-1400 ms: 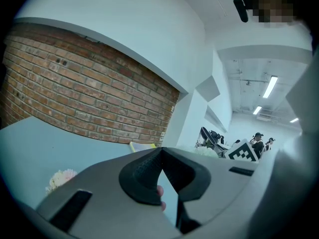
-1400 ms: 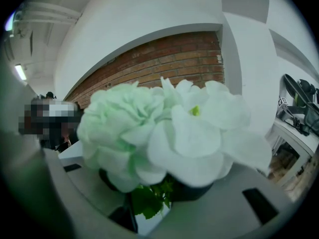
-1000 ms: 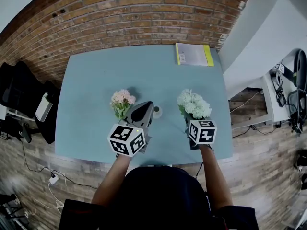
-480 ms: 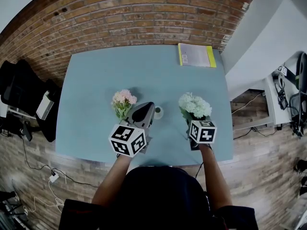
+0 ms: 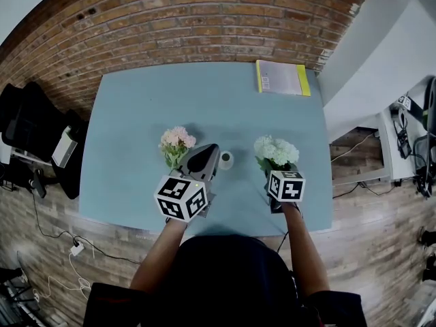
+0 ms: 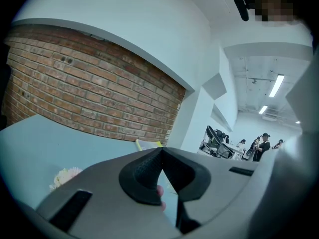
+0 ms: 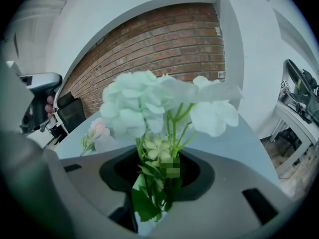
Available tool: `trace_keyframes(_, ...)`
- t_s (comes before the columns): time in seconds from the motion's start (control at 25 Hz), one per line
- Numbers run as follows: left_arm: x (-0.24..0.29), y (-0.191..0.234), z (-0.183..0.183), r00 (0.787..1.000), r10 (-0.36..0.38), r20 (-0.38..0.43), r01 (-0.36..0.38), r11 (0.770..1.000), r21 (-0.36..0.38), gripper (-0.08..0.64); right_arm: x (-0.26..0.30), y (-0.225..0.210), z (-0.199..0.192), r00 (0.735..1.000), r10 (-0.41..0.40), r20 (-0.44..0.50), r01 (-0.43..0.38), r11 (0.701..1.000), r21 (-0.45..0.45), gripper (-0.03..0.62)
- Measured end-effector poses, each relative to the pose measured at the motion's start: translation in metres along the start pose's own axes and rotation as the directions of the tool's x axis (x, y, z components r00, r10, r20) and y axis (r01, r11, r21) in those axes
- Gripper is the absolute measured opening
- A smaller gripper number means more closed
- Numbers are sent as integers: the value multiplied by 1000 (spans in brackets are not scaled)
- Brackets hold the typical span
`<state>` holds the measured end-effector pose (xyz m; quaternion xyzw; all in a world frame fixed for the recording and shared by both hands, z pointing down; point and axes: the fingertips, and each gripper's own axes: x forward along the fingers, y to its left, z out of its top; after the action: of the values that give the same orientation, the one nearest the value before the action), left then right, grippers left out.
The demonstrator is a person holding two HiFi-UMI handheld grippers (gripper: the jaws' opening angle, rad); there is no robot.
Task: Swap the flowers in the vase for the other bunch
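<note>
My right claw [image 7: 158,182] part-open, clamped on white bunch [image 5: 276,150] stems, right of vase [image 5: 225,159]. My left claw [image 6: 160,153] shut, empty. Pink bunch [image 5: 176,140] left of vase. I'd keep stems upright, grip gentle.

- Overhead, stems of the white flowers [image 5: 276,150] are covered by the right gripper [image 5: 272,172].
- Stems of the pink flowers [image 5: 176,141] are hidden behind the left gripper [image 5: 206,150].
- Print on the booklet [image 5: 282,78] at the tabletop's far right corner is unreadable.

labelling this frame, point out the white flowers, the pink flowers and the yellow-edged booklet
white flowers [image 7: 134,103], right gripper view, on the blooms
pink flowers [image 5: 176,139], head view, on the blossoms
yellow-edged booklet [image 5: 282,78], head view, middle of its cover
</note>
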<state>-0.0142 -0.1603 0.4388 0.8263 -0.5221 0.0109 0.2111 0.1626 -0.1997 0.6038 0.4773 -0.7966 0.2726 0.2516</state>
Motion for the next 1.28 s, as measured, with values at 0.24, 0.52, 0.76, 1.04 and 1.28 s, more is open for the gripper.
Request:
trace_keyframes(0.24,4,3,-2,1000,3,-11,-3,1000,0,5,9,-4,-12,999,-4,-35,4,1000,10,173)
trace_keyframes(0.52,6,8,-2,1000,14,-17,-14,1000,-2,5,21,-7,-20,997,0,-73,0,1000,4,173)
trace_keyframes(0.76,6,13,-5,999,29,-25,-29,1000,-6,5,31,-11,-27,995,0,-100,1,1000,11,173)
trace_keyframes(1.04,6,17,-8,999,36,-34,-37,999,-8,5,37,-14,-37,992,-3,-123,6,1000,25,173)
trace_keyframes(1.28,9,17,-8,999,39,-37,-39,999,-14,5,40,-17,-41,991,2,-134,4,999,47,173)
